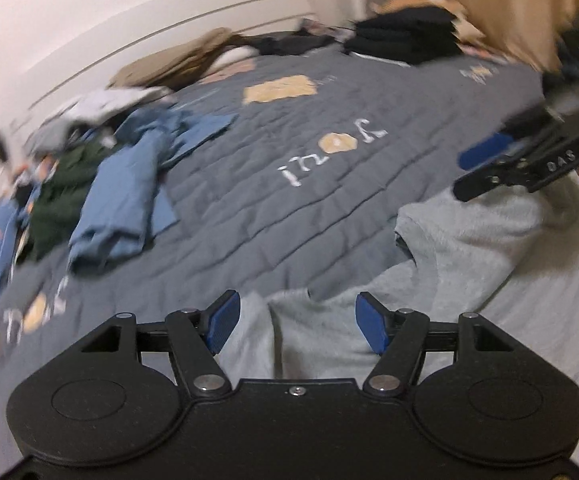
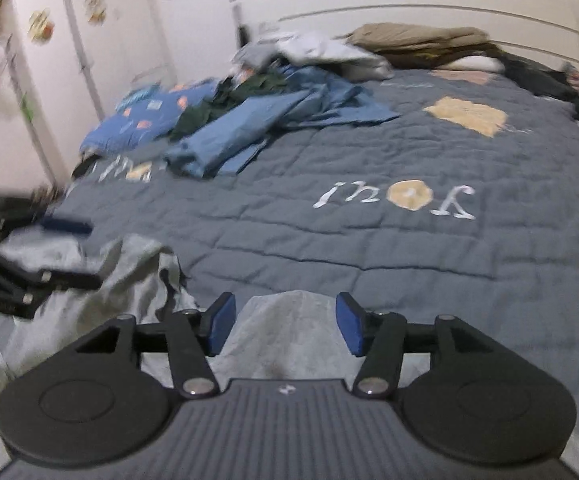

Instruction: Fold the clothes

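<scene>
Lettering on the grey quilt (image 2: 369, 248) was the only writing I could half read, white stitched letters beside a tan patch, upside down from both cameras, something like "youi". Right gripper's body showed "DAS" in the left wrist view. Light grey garment (image 1: 469, 264) lay crumpled at the near edge of the bed, right under both tools. Left gripper (image 1: 297, 320) had its blue pads (image 1: 225, 322) spread wide with a fold of that grey fabric between them, pads not touching it as far as I could tell. Right gripper (image 2: 283, 322) was the same deal, fingers apart over a raised hump of the garment, nothing pinched. Each tool showed up in the other's camera, blurred, just beside the garment.

Further up the bed sat a heap of blue clothes (image 2: 249, 132) with something dark green (image 2: 205, 112) mixed in, a blue patterned pillow (image 2: 141, 120) next to it, and pale grey and khaki stuff (image 2: 417, 40) against the white headboard (image 2: 429, 12). Stack of dark folded clothes (image 1: 405, 36) at the far corner in the left wrist view. All of it was well away from the grey garment, lots of motion blur
</scene>
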`<action>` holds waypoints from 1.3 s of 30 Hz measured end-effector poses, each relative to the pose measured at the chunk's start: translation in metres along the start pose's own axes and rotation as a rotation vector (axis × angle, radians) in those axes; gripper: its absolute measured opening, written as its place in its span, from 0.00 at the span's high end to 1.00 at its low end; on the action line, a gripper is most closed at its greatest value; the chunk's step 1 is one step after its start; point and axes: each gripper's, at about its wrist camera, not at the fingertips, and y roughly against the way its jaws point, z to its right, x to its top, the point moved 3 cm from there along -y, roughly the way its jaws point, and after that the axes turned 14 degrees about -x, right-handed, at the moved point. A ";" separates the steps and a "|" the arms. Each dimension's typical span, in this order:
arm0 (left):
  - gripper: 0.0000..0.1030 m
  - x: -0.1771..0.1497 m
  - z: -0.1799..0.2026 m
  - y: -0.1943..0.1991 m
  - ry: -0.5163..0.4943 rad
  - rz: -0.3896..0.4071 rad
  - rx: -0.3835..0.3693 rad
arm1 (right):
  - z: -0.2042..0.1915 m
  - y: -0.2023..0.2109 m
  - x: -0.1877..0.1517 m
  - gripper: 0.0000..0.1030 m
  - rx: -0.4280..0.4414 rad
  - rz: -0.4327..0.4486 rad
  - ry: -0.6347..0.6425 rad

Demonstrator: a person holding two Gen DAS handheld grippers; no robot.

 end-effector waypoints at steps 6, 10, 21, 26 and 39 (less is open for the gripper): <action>0.39 0.006 -0.006 -0.042 -0.132 -0.114 -0.074 | -0.013 -0.037 0.008 0.44 0.036 -0.065 0.113; 0.39 0.008 -0.022 -0.059 -0.130 -0.163 -0.106 | -0.012 -0.062 0.007 0.42 0.056 -0.125 0.082; 0.89 -0.009 -0.028 -0.088 -0.124 -0.280 -0.250 | 0.005 -0.077 -0.009 0.93 0.062 -0.199 -0.119; 0.93 -0.005 -0.042 -0.069 -0.068 -0.144 -0.186 | 0.015 -0.059 0.007 0.95 0.079 -0.089 -0.226; 0.70 -0.008 -0.067 -0.069 0.131 -0.055 -0.102 | 0.040 -0.077 0.006 0.92 -0.065 -0.071 -0.312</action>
